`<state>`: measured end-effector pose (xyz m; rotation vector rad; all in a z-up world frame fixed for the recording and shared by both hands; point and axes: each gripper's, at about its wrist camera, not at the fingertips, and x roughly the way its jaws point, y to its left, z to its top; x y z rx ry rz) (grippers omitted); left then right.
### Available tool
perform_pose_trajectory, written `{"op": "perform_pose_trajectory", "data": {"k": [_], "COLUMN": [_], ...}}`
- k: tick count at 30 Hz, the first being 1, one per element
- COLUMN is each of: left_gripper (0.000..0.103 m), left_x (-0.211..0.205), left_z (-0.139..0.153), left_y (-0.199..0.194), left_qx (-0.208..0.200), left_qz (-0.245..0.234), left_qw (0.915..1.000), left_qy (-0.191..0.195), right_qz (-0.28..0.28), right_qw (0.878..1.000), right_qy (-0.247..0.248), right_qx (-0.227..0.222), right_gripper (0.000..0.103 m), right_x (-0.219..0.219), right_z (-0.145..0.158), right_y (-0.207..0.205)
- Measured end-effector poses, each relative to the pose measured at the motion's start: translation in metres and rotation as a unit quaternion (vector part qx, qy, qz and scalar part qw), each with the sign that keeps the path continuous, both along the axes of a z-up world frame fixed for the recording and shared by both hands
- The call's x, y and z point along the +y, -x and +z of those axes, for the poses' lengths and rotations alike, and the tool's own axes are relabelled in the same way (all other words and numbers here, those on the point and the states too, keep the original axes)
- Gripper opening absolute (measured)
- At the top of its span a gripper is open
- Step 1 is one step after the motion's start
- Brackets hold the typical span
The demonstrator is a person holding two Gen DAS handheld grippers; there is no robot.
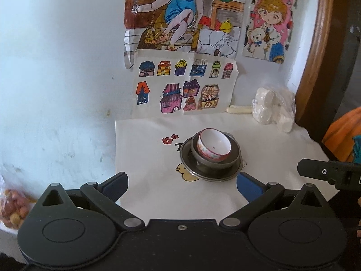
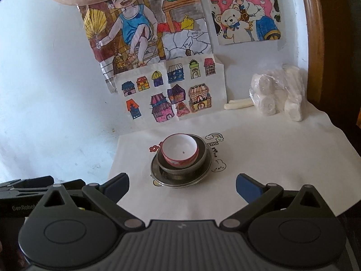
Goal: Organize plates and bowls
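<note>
Both claws spread wide, left claw (image 1: 182, 186), right claw (image 2: 182, 186), stacked bowls (image 2: 180, 152) on white cloth (image 2: 282, 158), drawings (image 2: 169, 90) on wall

Wall (image 1: 56, 79): pale blue-white, scuffed, evenly daylit.
Drawings: 3 coloured sheets taped up: child with fan (image 2: 144, 22), girl with teddy bear (image 2: 243, 9), houses (image 2: 169, 90).
Table cover (image 2: 270, 158): white cloth with cartoon prints.
Back corner: bagged white rolls (image 2: 277, 97), possibly tissue.
Right edge: curved brown wooden frame (image 1: 315, 56).
</note>
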<state>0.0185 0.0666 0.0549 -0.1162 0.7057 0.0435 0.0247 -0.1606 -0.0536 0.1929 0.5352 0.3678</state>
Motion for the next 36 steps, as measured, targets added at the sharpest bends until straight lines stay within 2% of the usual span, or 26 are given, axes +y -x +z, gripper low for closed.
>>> {"op": "perform_pose_trajectory", "data": {"k": [3,13,36], "left_gripper": [0.102,0.102,0.102], "left_x": [0.005,0.018,0.02], "left_z": [-0.001,-0.004,-0.003], "left_y": [0.007,0.03,0.043], "left_qx": [-0.003,-0.007,-0.006], "left_qz": [-0.006,-0.023,-0.032], "left_qw": [0.9999,0.9997,0.9995], "left_qy": [-0.014,-0.007,-0.003], "right_qz": [-0.013,-0.033,-0.037], "right_qw": [1.0,0.999,0.999], "right_qy": [0.004,0.013,0.017], "right_qx": [-0.001,-0.008,-0.001], "right_gripper": [0.103,0.103,0.103], "right_x": [0.008,0.02,0.02], "right_z": [-0.005,-0.007,-0.008], "right_y": [0.013,0.046,0.06]}}
